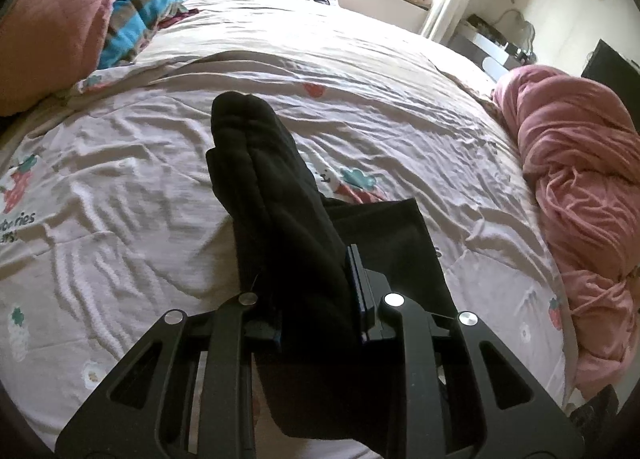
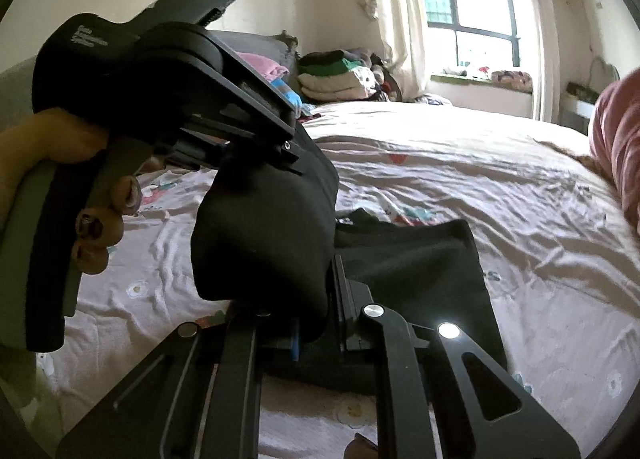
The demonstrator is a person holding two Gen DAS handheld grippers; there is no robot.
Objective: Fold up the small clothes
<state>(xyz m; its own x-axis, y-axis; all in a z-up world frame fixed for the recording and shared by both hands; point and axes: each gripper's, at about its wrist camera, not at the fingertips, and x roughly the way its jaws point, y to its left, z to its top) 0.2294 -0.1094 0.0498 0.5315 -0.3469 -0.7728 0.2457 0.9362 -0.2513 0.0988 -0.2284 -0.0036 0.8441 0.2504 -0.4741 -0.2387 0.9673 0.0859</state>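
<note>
Both grippers clamp a black garment (image 1: 280, 199) above a bed spread with a pale strawberry-print sheet (image 1: 120, 187). In the left wrist view, the left gripper (image 1: 316, 299) has its fingers closed on a bunched fold of the dark cloth, which rises from between the jaws toward 12 o'clock and stands clear of the sheet; a flatter part of the same garment lies on the bed at about 4 o'clock from the raised fold. In the right wrist view, the right gripper (image 2: 316, 299) likewise pinches a rounded wad of the black garment (image 2: 264, 235), its fingers shut on the fabric. The left gripper (image 2: 256, 151) enters that view from 10 o'clock, gripped by a bare hand (image 2: 100, 227), and bites into the top of the same wad, just above the right gripper's hold. The rest of the garment trails flat across the sheet toward 3 o'clock. A pink quilt (image 1: 576, 179) is heaped along the bed's edge at 3 o'clock in the left view, a pink pillow (image 1: 52, 23) sits at 10 o'clock, and a stack of folded clothes (image 2: 340, 79) stands at the far end of the bed near the window (image 2: 472, 7).
</note>
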